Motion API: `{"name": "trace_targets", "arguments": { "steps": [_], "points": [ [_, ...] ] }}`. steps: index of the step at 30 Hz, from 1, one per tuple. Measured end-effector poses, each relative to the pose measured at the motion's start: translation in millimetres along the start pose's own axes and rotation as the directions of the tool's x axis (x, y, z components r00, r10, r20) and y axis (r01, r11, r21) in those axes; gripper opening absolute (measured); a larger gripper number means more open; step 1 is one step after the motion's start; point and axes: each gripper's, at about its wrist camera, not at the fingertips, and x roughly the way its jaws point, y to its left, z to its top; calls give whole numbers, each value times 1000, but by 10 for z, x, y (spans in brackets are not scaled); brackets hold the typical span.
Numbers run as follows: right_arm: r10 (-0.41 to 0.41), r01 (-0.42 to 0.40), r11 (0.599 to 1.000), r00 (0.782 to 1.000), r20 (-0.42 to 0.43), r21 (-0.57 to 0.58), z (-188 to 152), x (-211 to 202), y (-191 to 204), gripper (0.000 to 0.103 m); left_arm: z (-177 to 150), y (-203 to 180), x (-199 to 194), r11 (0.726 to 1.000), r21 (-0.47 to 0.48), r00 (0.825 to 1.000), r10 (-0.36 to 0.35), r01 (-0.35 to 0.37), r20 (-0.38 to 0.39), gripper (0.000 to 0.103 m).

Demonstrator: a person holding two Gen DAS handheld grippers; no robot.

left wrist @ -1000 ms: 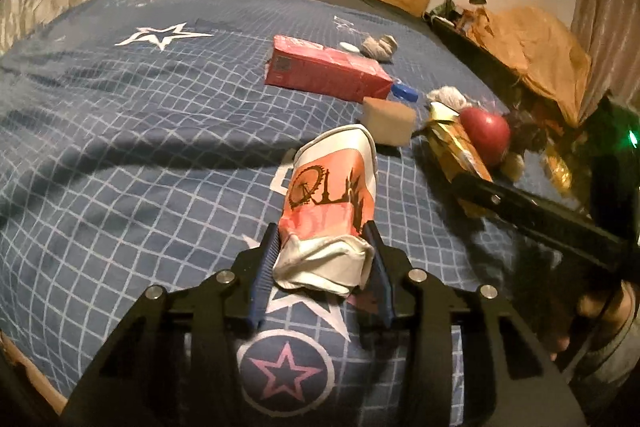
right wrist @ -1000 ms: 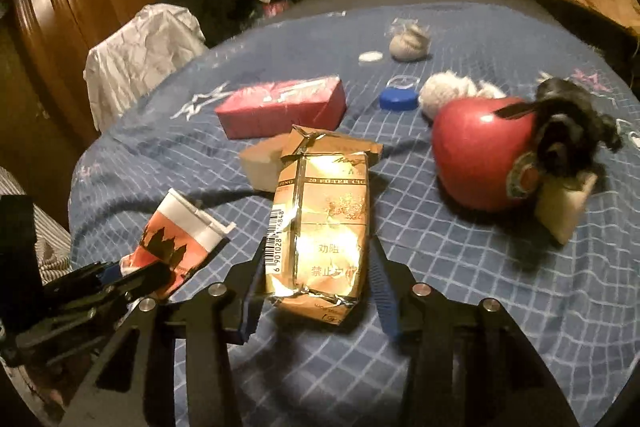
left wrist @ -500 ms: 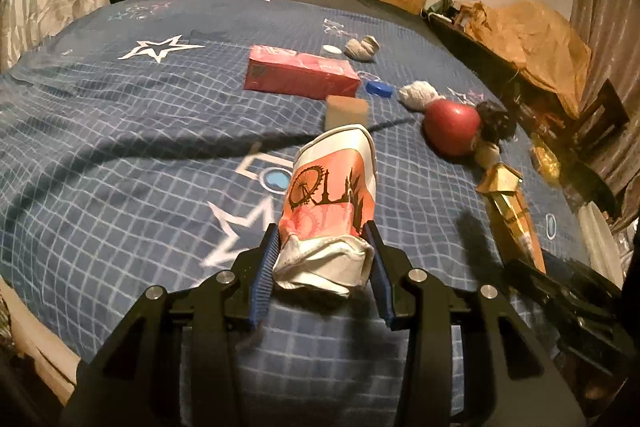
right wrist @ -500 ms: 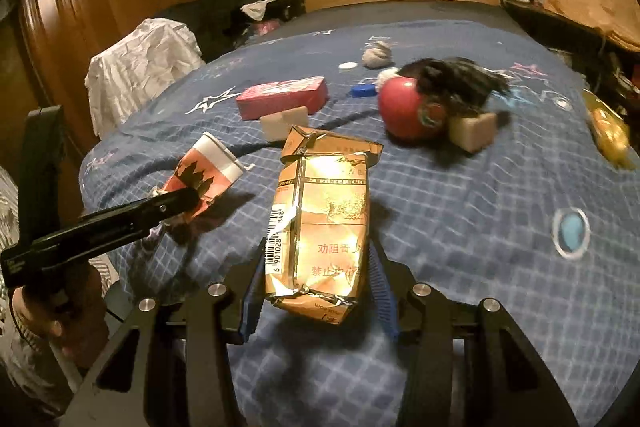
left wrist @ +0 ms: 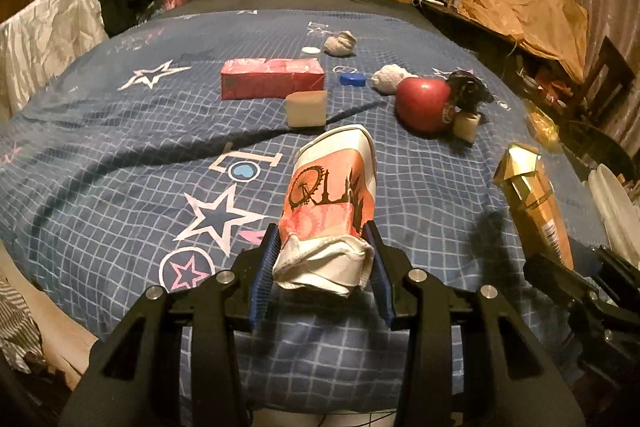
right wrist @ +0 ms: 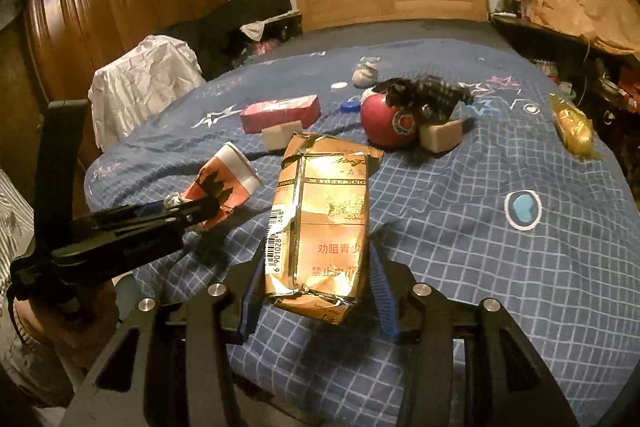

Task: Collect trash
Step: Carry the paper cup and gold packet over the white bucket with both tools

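Crumpled paper cup [left wrist: 330,207] sits clamped in my left gripper [left wrist: 322,267]; my right gripper [right wrist: 316,279] pinches the gold cigarette pack [right wrist: 320,223]. Both hang above the blue bed cover's [left wrist: 120,147] near edge. At twelve o'clock lie a beige block [left wrist: 306,109], red box [left wrist: 272,78] and apple [left wrist: 424,105].

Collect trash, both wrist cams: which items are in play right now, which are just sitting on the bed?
In play:
- crushed paper cup, clamped in left gripper
- gold cigarette pack, clamped in right gripper

Lying on the blue bedspread, untouched:
- red box
- beige block
- blue bottle cap
- red apple
- white wads
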Motion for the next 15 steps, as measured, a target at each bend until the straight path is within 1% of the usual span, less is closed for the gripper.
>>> {"name": "trace_targets", "arguments": {
  "steps": [3, 8, 15],
  "points": [
    [-2, 2, 1000, 1000, 15, 0, -13, -84, -11, 48, 11, -74, -35, 1000, 14, 1000, 5, -5, 5, 40],
    [-30, 31, 1000, 997, 67, -7, 6, -276, -68, 48, 89, -263, -113, 999, 50, 1000, -1, 0, 28, 40],
    [-81, 74, 995, 989, 123, 59, -3, -553, -375, 48, 236, -673, -195, 993, 116, 997, -23, 16, 68, 40]
  ]
}}
